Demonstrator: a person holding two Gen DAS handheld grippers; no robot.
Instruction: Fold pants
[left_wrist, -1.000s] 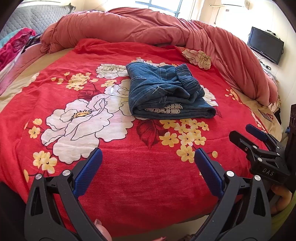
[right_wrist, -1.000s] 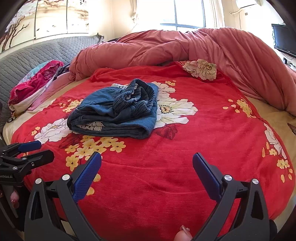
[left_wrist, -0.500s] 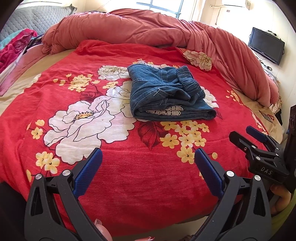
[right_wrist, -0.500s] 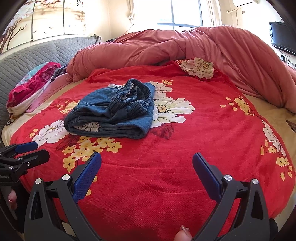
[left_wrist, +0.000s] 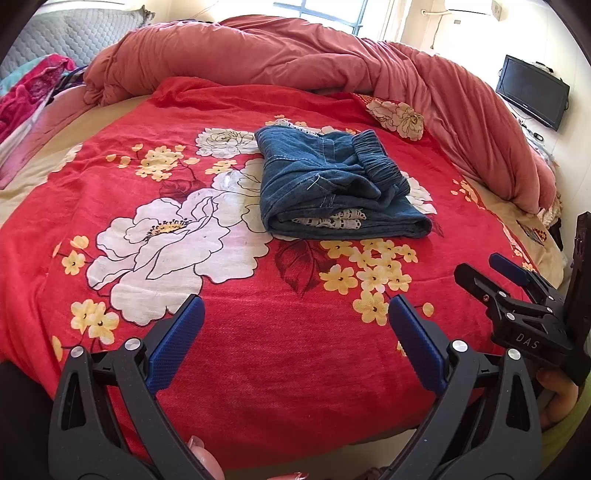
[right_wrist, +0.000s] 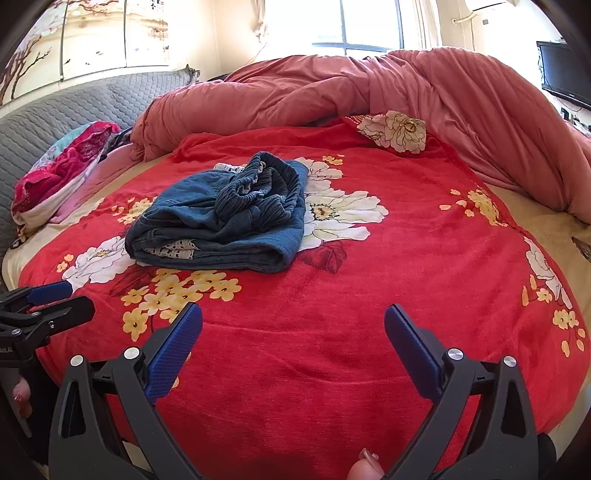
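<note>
Folded pants (left_wrist: 332, 192) lying mid-bed (left_wrist: 258, 350), work apparently finished.
Both tongs, left (left_wrist: 293, 339) and right (right_wrist: 293, 339), are hanging spread apart and empty near the bed's edge, well clear of the bundle.

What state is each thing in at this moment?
Pants: folded into a compact bundle, lying on the blanket, touched by neither gripper.
Left gripper: open, empty, over the blanket's near edge.
Right gripper: open, empty, short of the pants.
Blanket: spread over the bed.
Duvet: bunched up at the far side.
TV: screen dark.
</note>
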